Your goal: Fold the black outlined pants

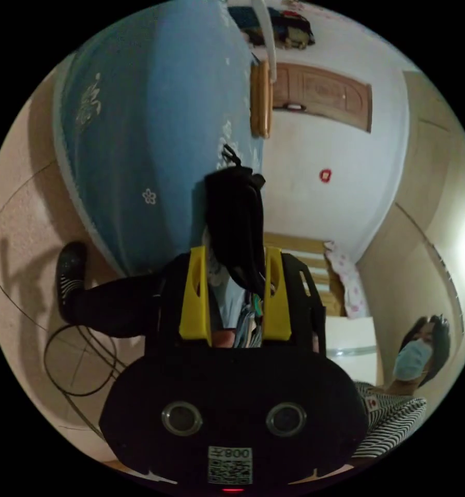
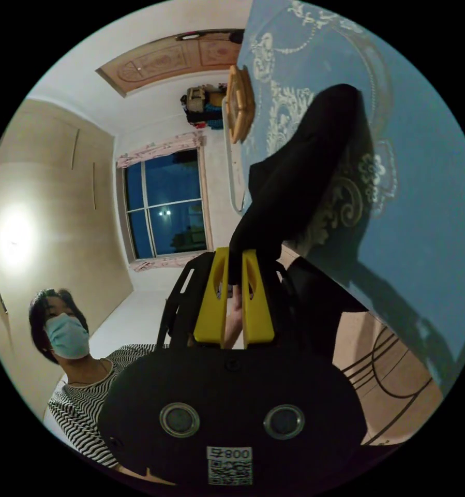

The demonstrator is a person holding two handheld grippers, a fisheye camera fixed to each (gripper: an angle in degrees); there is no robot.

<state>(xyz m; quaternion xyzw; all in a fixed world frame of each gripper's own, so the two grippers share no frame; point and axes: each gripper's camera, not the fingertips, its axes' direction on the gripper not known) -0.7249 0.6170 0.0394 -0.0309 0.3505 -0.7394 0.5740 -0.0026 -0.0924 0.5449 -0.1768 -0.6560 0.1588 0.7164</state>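
Both jaws pinching black pants (image 2: 299, 181)

Matt black cloth pants (image 2: 299, 191), smooth yellow plastic tool jaws, blue patterned bedspread (image 1: 154, 129) cloth, glossy wooden door (image 1: 325, 96)

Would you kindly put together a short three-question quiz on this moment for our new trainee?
1. True or false: the right gripper has its jaws closed on the black pants.
2. What lies behind the pants in both views: (a) a blue patterned bedspread, (b) a wooden table, (c) a green rug?
3. In the left gripper view, what does the left gripper hold between its yellow jaws?

Key: 1. True. 2. (a). 3. A bunched part of the black pants.
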